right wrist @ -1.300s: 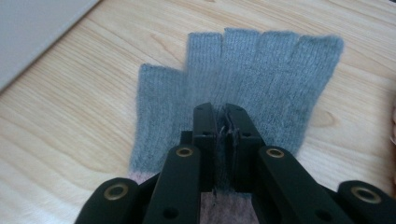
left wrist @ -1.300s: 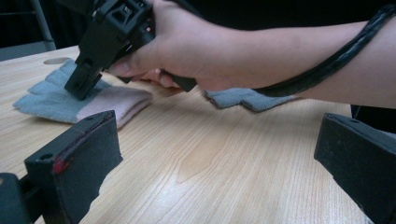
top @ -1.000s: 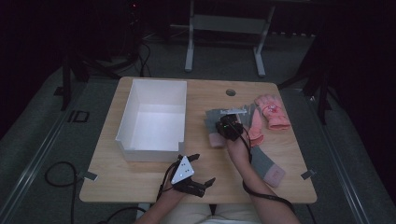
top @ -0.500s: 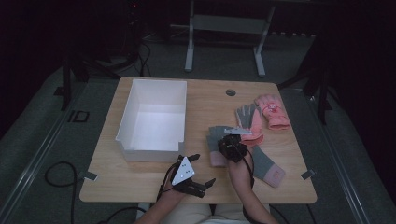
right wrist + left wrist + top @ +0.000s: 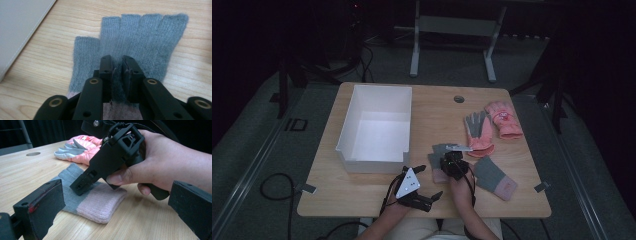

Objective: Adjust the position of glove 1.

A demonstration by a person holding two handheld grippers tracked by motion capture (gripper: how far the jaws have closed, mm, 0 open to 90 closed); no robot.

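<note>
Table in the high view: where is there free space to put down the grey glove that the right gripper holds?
Bare wood lies between the white bin and the pink gloves, and along the far edge near the round hole. The near edge is crowded by both grippers and the second grey glove.

Right tool [image 5: 451, 159] jaws pinched together; left tool [image 5: 427, 182] jaws spread wide.

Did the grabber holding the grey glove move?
Yes. The right gripper, shut on the grey glove, moved toward the person's table edge, away from the pink gloves.
</note>
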